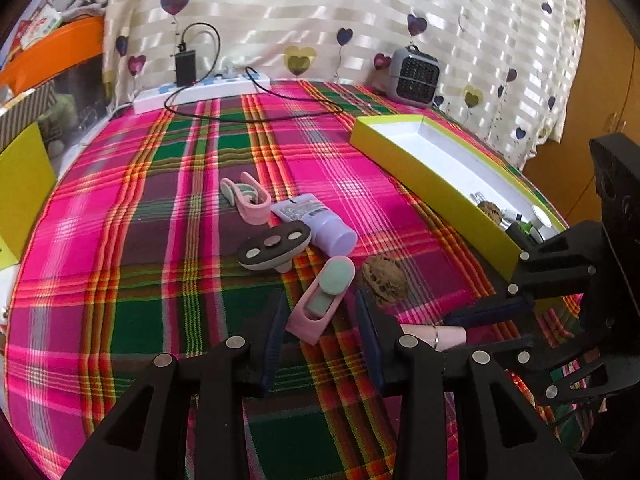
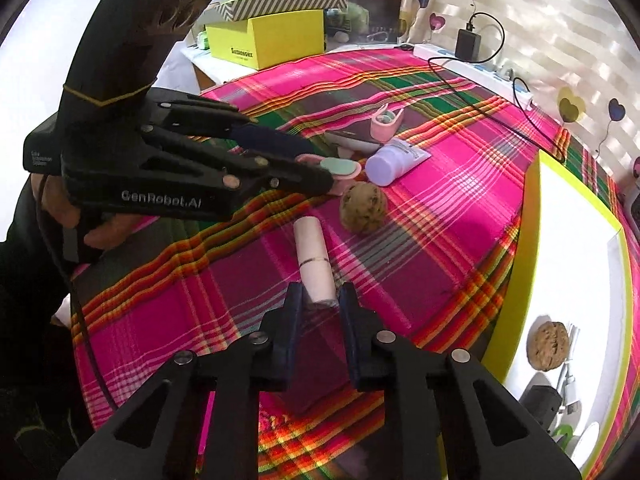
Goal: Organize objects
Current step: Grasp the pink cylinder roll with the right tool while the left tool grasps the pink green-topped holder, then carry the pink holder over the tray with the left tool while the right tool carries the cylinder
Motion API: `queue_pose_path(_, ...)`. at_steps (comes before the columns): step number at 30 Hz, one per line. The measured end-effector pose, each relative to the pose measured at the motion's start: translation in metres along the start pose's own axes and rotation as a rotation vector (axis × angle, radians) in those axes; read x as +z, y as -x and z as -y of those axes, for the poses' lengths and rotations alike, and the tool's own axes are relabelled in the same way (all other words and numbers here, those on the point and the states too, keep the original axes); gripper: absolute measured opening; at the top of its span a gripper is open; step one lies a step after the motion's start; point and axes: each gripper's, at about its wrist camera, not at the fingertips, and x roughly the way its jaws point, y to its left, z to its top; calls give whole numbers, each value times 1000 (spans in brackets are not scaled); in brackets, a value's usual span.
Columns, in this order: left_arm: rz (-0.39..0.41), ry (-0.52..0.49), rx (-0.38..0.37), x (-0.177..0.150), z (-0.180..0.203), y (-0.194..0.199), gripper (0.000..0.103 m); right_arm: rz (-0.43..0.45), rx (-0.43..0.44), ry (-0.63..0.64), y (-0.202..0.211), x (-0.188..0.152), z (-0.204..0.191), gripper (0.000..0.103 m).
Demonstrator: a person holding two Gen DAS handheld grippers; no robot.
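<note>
My left gripper (image 1: 320,320) is open, and a pink clip with a green pad (image 1: 322,300) lies on the plaid cloth between its fingers, with a gap on the right side. The right wrist view shows that gripper (image 2: 320,164) around the same clip (image 2: 338,168). My right gripper (image 2: 320,292) is shut on the near end of a pale pink tube with a thin ring (image 2: 314,256), which rests on the cloth. Beyond it lie a brown walnut-like ball (image 2: 363,208), a purple tube (image 2: 394,162) and a second pink clip (image 2: 386,120). The lime tray (image 2: 520,240) at the right holds another brown ball (image 2: 548,346).
A dark oval piece with three discs (image 1: 274,246) lies by the purple tube (image 1: 320,224). A power strip (image 1: 200,92), a charger with its cable (image 1: 185,66) and a small grey heater (image 1: 414,76) line the curtain. A yellow box (image 2: 272,38) stands past the cloth's left edge.
</note>
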Motion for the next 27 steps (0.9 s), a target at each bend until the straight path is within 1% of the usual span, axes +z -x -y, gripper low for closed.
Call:
queue_pose_path(5, -34, -2, 5, 2, -1, -9, 34, 6, -14, 10, -3, 4, -3, 20)
queue_pose_path(10, -34, -15, 18, 2, 3, -10, 33, 12, -17, -13, -9, 10, -3, 20)
queue_pose_path(12, -32, -18, 28, 2, 3, -9, 27, 16, -18, -26, -11, 12, -2, 20)
queue_pose_path(13, -32, -17, 36, 1, 4, -9, 20, 19, -17, -29, -11, 13, -2, 20)
queue_pose_path(14, -35, -16, 44, 1, 4, -9, 16, 21, -15, -34, -11, 13, -2, 20)
queue_pose_path(18, -34, -17, 68, -2, 8, -7, 16, 26, -2, -34, -9, 11, -5, 17)
queue_pose_path(21, -32, -10, 71, -4, 11, -6, 16, 39, 6, -51, -7, 8, -5, 17)
queue_pose_path(25, -11, 13, 75, -10, 18, 2, 16, 68, 9, -86, 0, 1, -1, 17)
queue_pose_path(27, 1, 31, 89, -13, 21, 6, 16, 86, 4, -103, 6, -3, 1, 17)
